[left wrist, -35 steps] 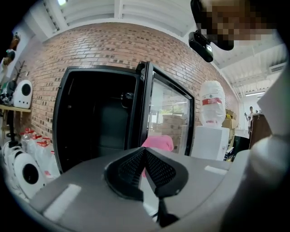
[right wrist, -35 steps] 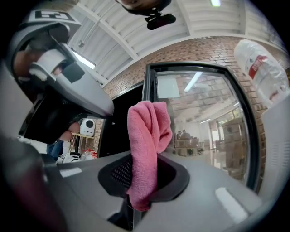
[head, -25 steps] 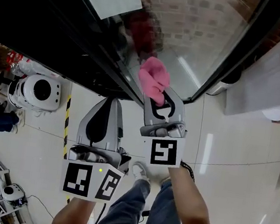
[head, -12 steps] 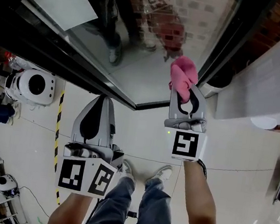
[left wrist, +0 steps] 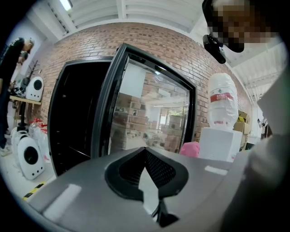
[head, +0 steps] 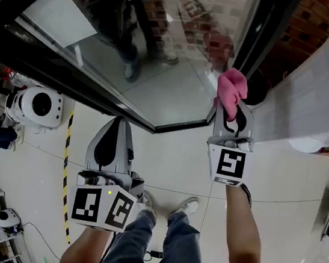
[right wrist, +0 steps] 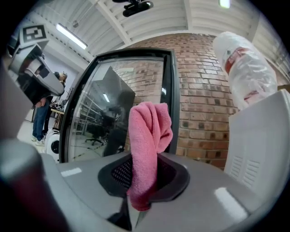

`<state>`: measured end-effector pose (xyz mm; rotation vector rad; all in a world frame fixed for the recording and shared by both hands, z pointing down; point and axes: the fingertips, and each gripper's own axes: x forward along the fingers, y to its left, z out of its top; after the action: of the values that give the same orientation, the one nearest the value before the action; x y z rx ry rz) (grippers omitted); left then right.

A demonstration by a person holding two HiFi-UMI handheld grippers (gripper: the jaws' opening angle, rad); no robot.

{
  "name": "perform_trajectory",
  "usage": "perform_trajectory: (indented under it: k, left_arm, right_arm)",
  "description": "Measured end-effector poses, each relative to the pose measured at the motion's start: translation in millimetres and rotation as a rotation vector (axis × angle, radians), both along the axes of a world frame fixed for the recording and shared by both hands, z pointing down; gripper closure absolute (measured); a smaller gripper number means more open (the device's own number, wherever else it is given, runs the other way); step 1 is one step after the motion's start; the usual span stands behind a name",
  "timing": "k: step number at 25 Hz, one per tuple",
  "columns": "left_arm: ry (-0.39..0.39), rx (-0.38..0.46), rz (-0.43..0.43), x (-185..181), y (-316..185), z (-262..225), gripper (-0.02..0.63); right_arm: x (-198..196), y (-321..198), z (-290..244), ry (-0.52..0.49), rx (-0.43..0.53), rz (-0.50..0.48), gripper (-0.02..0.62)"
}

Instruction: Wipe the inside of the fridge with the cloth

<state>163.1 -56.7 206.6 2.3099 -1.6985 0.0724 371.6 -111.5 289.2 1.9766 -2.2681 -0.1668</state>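
Glossy floor tiles fill the lower frame of the head view. At lower left, the left gripper has its jaws pressed together on nothing. At centre right, the right gripper pinches the pink cloth, which stands up out of its jaws just beside the edge of the fridge's glass door. That door stands open across the upper frame, with a brick wall behind.

head view downward, gripper views facing fridge door
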Motion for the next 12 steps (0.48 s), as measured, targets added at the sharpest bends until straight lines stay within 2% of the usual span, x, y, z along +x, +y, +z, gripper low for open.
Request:
perform_trajectory:
  k: [3,6,9,12]
  left_arm:
    - [0.002,0.003,0.005,-4.9,0.0,-2.2,0.594]
    - [0.007,0.003,0.011,-14.7,-2.1,-2.2,0.594]
    - [0.005,-0.003,0.019,-27.1,-4.3,1.9,0.594]
    - [-0.001,-0.010,0.031,-40.1,-5.0,7.7,0.594]
  right_arm:
    - [-10.1,4.6,-13.5,-0.003,0.030,-0.010,0.535]
    - [-28.8,14.3,-34.0,-0.048,0.084,-0.009,0.535]
    - [-64.0,27.8,-49.4,-0.089,0.138,-0.015,0.535]
    - [-107.5,40.5,-47.1,-0.144,0.132,-0.037,0.535]
